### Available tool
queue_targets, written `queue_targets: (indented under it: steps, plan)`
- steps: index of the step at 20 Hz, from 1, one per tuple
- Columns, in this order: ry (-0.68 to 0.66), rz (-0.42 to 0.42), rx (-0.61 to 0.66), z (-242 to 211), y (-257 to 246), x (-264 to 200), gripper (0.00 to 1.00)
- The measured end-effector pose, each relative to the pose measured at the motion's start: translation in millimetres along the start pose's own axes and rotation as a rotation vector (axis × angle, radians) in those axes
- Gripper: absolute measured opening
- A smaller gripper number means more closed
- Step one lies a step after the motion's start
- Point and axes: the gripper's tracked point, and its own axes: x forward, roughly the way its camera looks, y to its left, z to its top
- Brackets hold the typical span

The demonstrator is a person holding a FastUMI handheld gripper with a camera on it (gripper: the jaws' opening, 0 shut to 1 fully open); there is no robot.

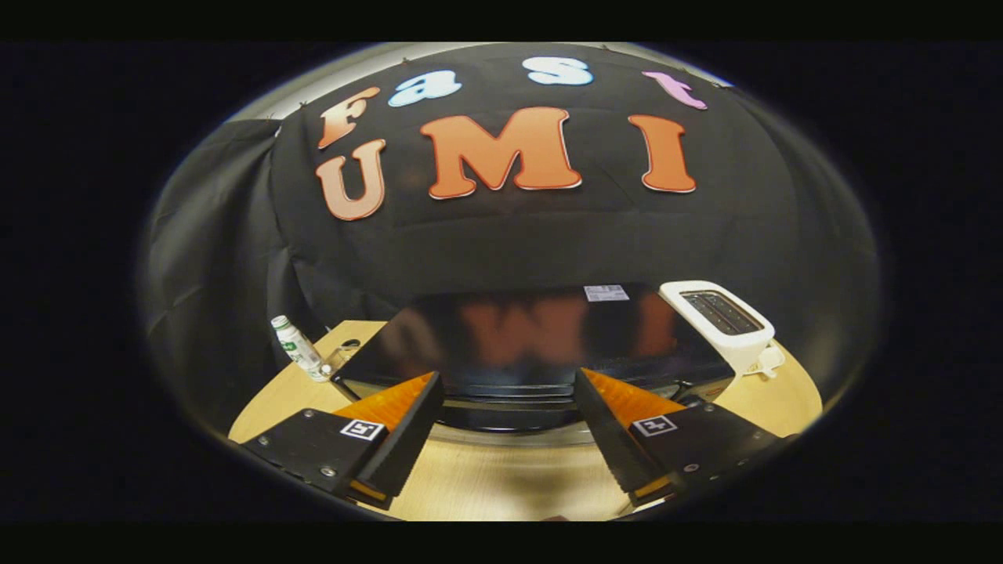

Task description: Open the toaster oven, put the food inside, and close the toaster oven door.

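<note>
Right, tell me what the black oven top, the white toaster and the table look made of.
Glossy black toaster oven top: probably glass or polished metal, as it mirrors the wall. White slot toaster: looks like smooth plastic. Pale round table: wood-grain finish, possibly laminate.

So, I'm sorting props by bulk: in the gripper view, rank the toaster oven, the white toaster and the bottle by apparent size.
1. toaster oven, just ahead of the open jaws
2. white toaster
3. bottle

The oven sits nearest the camera, so its lead is exaggerated.

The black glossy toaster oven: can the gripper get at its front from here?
Probably yes. The black glossy toaster oven sits just ahead of the open fingers, with only bare wooden table between; its door handle cannot be made out.
</note>
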Motion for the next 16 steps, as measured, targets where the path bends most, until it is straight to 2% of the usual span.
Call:
queue_targets:
  steps: [2, 5, 11, 13, 16]
  plan:
    - [-0.022, -0.012, -0.037, -10.5, 0.8, -0.9, 0.97]
    - [-0.070, 0.021, -0.083, -13.1, 13.1, -20.6, 0.95]
    - [0.005, 0.069, -0.142, -40.8, 18.5, -49.8, 0.95]
    - [0.029, 0.097, -0.128, -50.8, 18.8, -62.6, 0.91]
    - [0.044, 0.153, -0.038, -60.2, 19.7, -74.9, 0.91]
